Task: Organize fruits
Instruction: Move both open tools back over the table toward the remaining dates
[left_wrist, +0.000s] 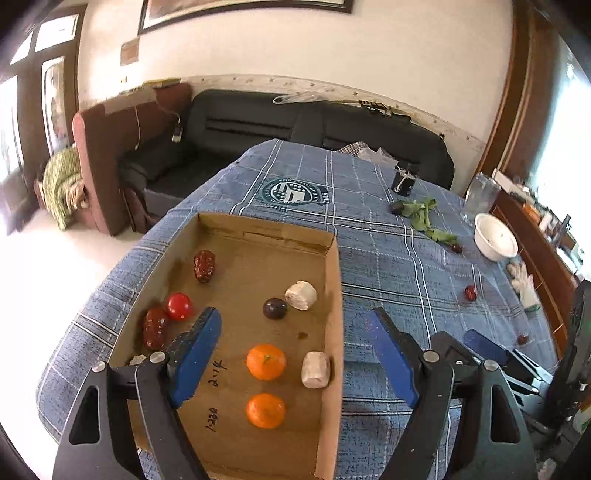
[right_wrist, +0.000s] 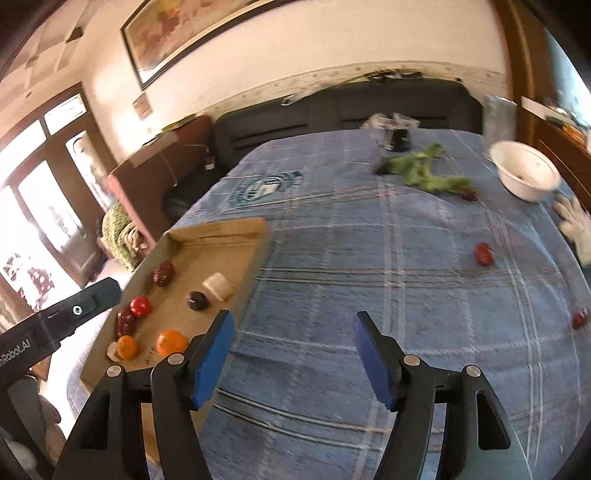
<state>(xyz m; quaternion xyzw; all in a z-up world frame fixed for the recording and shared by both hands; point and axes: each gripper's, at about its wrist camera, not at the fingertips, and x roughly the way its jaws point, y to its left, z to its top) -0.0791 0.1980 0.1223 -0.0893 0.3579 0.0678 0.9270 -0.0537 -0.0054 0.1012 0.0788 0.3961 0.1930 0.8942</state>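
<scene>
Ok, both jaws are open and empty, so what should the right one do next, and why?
Probably move the right gripper forward and to the right toward the red fruit lying loose on the blue tablecloth. Its jaws stand open with nothing between them, that fruit sits outside the cardboard tray, and the other fruits are already inside it.

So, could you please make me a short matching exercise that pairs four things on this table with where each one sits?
Things:
1. cherry tomato
2. white bowl
3. green leaves
4. dark plum

Places:
A. on the cloth, between the black clip and the bowl
B. in the cardboard box, beside a white chunk
C. in the box, touching a red date
D. at the table's far right edge

Pairs: 1-C, 2-D, 3-A, 4-B
</scene>
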